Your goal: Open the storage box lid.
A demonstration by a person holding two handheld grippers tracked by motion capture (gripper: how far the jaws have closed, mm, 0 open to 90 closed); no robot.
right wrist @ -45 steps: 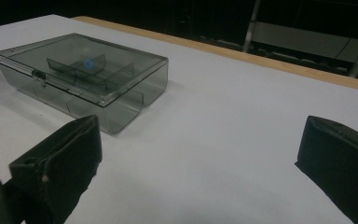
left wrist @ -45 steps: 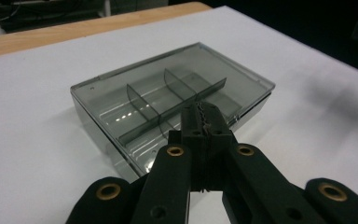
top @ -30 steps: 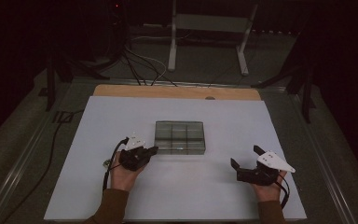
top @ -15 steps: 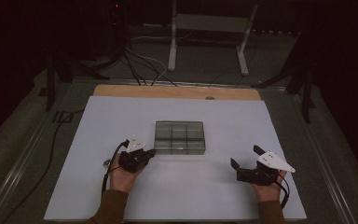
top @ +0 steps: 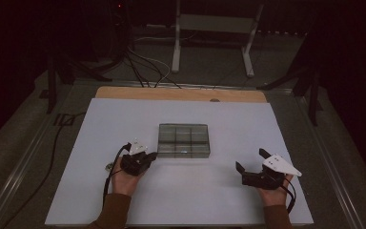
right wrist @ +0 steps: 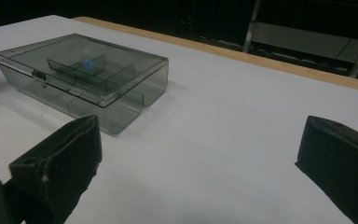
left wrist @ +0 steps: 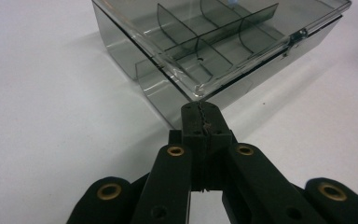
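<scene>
Closed tongs at the box corner
My left gripper, pinched shut, nears the clear box; my right gripper gapes wide. A nudge could skid it.

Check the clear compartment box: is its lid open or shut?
Shut. The lid lies flat on the compartment box, its edge flush along the base and the small front latch across the seam; the dividers show through it.
</scene>
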